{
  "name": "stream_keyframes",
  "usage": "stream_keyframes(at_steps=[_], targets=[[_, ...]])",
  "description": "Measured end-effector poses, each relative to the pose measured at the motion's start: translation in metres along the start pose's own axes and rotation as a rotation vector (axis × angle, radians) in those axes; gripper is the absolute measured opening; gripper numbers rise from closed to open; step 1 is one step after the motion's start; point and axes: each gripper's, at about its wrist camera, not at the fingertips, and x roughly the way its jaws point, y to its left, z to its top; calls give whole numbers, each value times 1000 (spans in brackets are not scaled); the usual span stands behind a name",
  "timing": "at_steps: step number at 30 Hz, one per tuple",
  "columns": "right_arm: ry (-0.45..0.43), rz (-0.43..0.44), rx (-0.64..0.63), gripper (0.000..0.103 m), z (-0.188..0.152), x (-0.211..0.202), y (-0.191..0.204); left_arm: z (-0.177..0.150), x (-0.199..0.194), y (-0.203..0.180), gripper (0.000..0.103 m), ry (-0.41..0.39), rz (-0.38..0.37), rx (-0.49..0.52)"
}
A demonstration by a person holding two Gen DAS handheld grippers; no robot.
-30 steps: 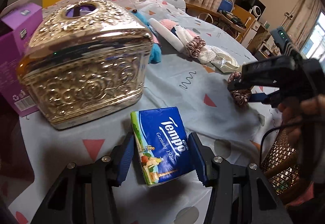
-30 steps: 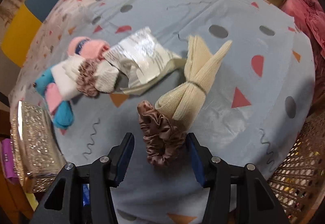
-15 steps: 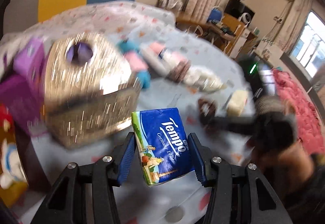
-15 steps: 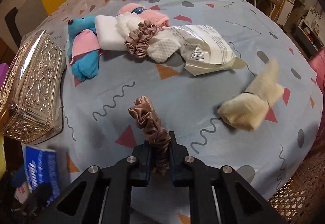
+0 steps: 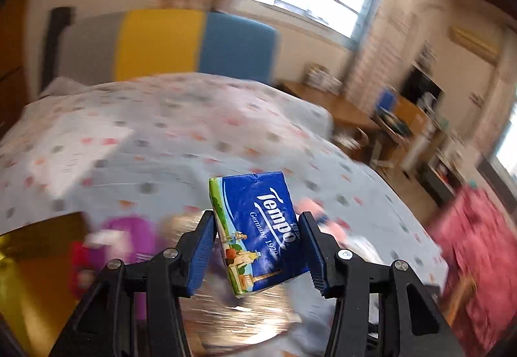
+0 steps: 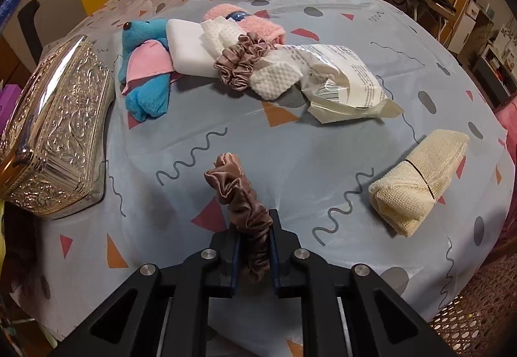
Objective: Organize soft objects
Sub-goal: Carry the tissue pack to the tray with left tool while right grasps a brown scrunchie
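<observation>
In the left wrist view my left gripper (image 5: 257, 221) is shut on a blue Tempo tissue pack (image 5: 258, 229), held up in the air above the blurred table. In the right wrist view my right gripper (image 6: 252, 227) is shut on a brown satin scrunchie (image 6: 240, 195), lifted over the patterned tablecloth (image 6: 323, 143). Farther back lies a row of soft things: a blue and pink plush toy (image 6: 145, 66), a white sponge (image 6: 187, 48), a second scrunchie (image 6: 240, 61), white waffle cloths (image 6: 274, 79), a pink towel (image 6: 255, 22) and a plastic packet (image 6: 345, 82).
An ornate golden tissue box (image 6: 53, 130) stands at the table's left side. A rolled cream cloth (image 6: 416, 182) lies at the right. A purple box (image 5: 129, 237) shows blurred under the left gripper. A desk and shelves stand beyond the table.
My left gripper rose with the tissue pack and tipped up, so the view now shows the room. My right gripper shut on the brown scrunchie and carried it away from the cream cloth.
</observation>
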Motion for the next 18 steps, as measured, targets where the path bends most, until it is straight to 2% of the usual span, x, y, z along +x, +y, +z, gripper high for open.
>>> stream_keyframes(at_steps=[3, 6, 10, 11, 13, 18], targets=[[3, -10, -23, 15, -2, -6, 4, 1, -19, 61, 53, -33, 91, -102], [8, -34, -55, 16, -10, -11, 9, -12, -36, 128, 53, -42, 194, -214], [5, -81, -105, 16, -16, -13, 20, -49, -41, 198, 53, 12, 316, -322], [31, -60, -93, 16, -18, -16, 22, -60, -40, 211, 53, 36, 339, -343], [29, -60, -95, 16, -21, -19, 23, -82, -35, 231, 53, 85, 363, -392], [16, -64, -118, 16, -27, -22, 27, -119, -16, 252, 53, 166, 345, -508]])
